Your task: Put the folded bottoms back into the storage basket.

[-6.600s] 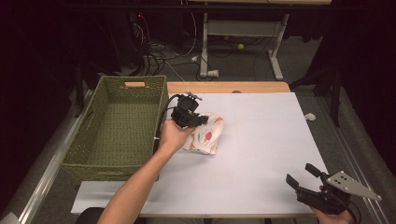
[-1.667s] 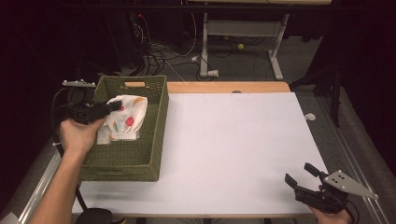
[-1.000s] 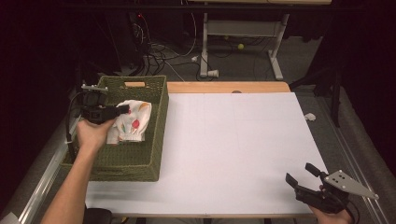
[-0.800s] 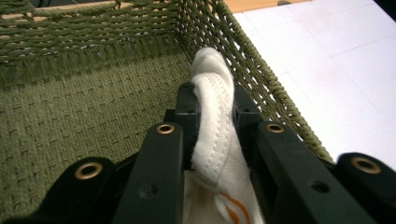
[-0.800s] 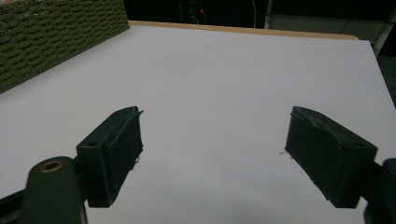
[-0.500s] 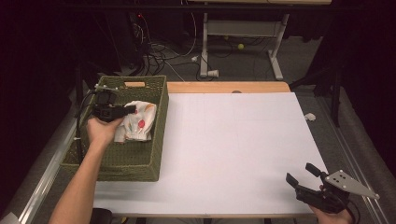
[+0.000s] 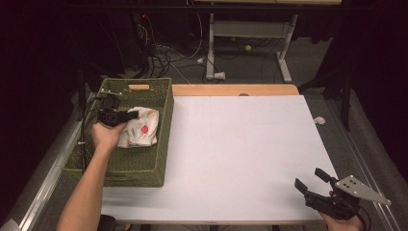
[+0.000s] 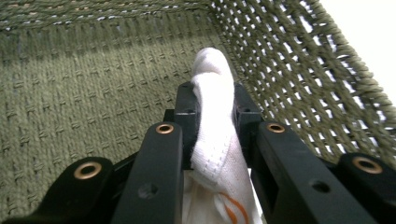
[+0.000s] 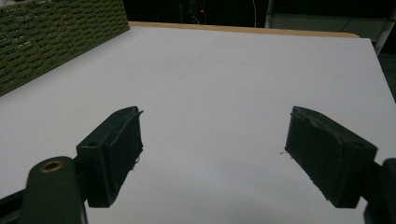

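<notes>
A white cloth (image 7: 140, 129) with red and orange prints hangs inside the green woven basket (image 7: 159, 159) at the table's left. My left gripper (image 7: 129, 115) is shut on the cloth; in the left gripper view its jaws pinch a white fold of the cloth (image 8: 214, 130) low over the basket floor (image 8: 84, 93), near the basket's corner. My right gripper (image 7: 311, 180) rests near the table's front right edge, open; in the right gripper view the gripper (image 9: 212, 156) has nothing but bare white table between its pads.
The white table top (image 7: 240, 144) stretches between the basket and my right gripper. A wooden strip (image 7: 231, 90) runs along the far edge. A small white scrap (image 7: 319, 120) lies past the right edge. Cables and a desk frame stand on the dark floor behind.
My left gripper has sunk with the cloth deeper into the basket and shifted a little to the right. The right gripper has stayed where it was.
</notes>
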The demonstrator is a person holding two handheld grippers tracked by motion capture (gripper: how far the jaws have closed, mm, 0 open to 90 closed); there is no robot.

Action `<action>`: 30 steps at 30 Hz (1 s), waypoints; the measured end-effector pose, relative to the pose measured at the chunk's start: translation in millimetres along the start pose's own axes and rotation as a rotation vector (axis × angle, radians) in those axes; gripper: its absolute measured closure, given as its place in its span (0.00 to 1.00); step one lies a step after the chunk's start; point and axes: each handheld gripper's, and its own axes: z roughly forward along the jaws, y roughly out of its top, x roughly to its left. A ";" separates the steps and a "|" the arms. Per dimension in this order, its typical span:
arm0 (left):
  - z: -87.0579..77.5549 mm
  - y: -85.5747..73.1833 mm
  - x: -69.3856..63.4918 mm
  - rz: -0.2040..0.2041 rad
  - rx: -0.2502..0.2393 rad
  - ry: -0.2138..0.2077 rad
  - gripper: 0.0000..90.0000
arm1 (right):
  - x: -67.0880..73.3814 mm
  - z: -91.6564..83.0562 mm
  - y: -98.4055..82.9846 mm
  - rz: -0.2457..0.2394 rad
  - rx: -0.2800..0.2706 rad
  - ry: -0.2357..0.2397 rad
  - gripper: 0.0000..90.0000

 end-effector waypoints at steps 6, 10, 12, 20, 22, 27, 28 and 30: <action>2.6 -0.3 4.3 -0.017 0.003 0.009 0.83 | 0.2 -0.1 0.0 0.000 0.001 -0.002 0.21; 5.9 -0.7 7.6 -0.021 0.006 0.000 0.82 | 0.1 -0.1 0.0 0.001 0.001 -0.002 0.21; 7.7 -1.1 9.2 -0.019 0.009 0.008 0.82 | 0.0 -0.2 -0.1 0.000 0.000 -0.002 0.21; 11.1 -2.0 11.8 -0.029 0.011 0.027 0.80 | -0.1 -0.1 -0.1 0.000 0.000 -0.002 0.21; 11.8 -2.1 12.1 -0.029 0.010 0.030 0.80 | -0.1 -0.1 -0.1 0.000 0.001 -0.002 0.21; 13.9 -3.0 13.6 -0.031 0.013 0.041 0.79 | -0.2 0.1 -0.1 -0.001 0.002 -0.001 0.21; 14.4 -3.1 13.7 -0.032 0.015 0.042 0.79 | -0.2 0.1 -0.1 0.000 0.002 -0.001 0.21; 15.5 -3.3 13.4 -0.034 0.016 0.044 0.79 | -0.2 0.0 -0.1 0.000 0.001 -0.001 0.21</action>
